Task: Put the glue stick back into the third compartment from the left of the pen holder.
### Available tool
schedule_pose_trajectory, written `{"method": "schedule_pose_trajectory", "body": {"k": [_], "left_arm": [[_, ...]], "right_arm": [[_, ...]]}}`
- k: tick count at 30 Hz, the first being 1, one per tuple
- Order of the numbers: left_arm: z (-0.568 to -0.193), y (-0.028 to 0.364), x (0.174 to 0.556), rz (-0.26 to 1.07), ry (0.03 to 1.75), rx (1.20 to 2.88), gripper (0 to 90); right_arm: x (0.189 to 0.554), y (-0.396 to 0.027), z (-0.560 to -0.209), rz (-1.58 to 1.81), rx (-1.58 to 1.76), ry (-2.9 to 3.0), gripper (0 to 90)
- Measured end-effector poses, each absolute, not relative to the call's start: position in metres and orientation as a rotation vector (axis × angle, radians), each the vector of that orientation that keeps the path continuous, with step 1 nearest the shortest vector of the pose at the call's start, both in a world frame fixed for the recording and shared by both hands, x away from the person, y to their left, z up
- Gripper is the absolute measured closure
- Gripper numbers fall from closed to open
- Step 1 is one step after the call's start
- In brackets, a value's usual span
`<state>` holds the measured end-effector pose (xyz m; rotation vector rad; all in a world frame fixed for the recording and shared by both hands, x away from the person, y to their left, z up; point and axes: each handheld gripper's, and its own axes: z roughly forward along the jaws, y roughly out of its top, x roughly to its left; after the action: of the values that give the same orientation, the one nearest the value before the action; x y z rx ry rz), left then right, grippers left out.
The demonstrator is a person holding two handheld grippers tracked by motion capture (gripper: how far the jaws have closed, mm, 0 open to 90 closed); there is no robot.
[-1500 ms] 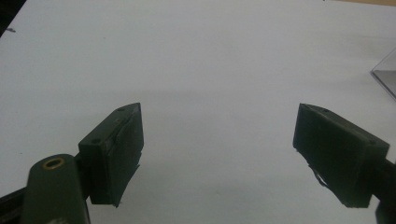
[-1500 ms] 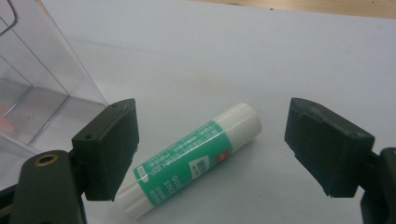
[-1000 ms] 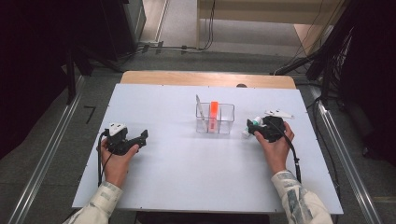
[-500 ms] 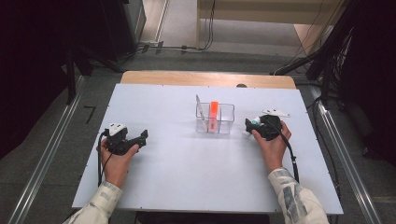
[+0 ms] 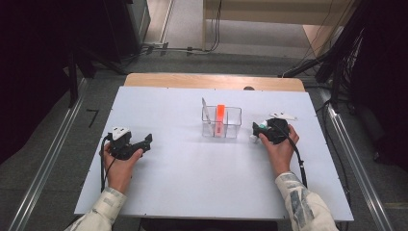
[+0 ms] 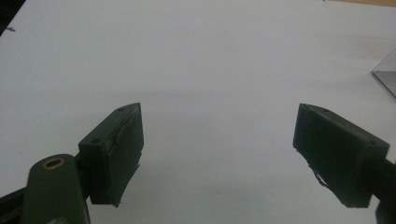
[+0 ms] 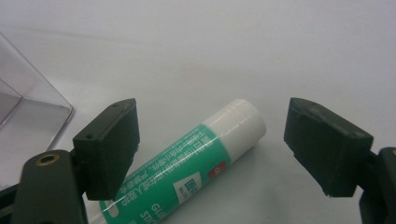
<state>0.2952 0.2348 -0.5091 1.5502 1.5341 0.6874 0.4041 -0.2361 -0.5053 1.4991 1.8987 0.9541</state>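
Observation:
A green-and-white glue stick (image 7: 187, 172) lies on the white table, its white end (image 5: 253, 138) peeking out by my right gripper (image 5: 259, 128). That gripper (image 7: 215, 149) is open, its jaws standing on either side of the stick without touching it. A clear plastic box (image 5: 221, 122) stands mid-table just left of the right gripper, holding an upright orange stick (image 5: 220, 117) and a thin pale item. My left gripper (image 5: 144, 141) rests at the table's left, open (image 6: 217, 149), with bare table between its jaws.
The white table top (image 5: 202, 178) has broad bare room in front and at the left. A wooden strip (image 5: 214, 81) runs along its far edge. A corner of the clear box (image 6: 386, 77) shows at the right of the left gripper view. Metal rails flank the table.
My right gripper has crept a little left toward the clear box, bringing its jaws around the glue stick. The left hand has stayed put.

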Motion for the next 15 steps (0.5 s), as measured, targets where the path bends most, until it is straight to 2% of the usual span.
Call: {"method": "schedule_pose_trajectory", "body": {"k": [15], "left_arm": [[-0.509, 0.2349, 0.2951, 0.686, 1.533, 1.55, 17.0]], "right_arm": [[0.4069, -0.236, -0.5096, 0.934, 1.511, 1.905, 17.0]]}}
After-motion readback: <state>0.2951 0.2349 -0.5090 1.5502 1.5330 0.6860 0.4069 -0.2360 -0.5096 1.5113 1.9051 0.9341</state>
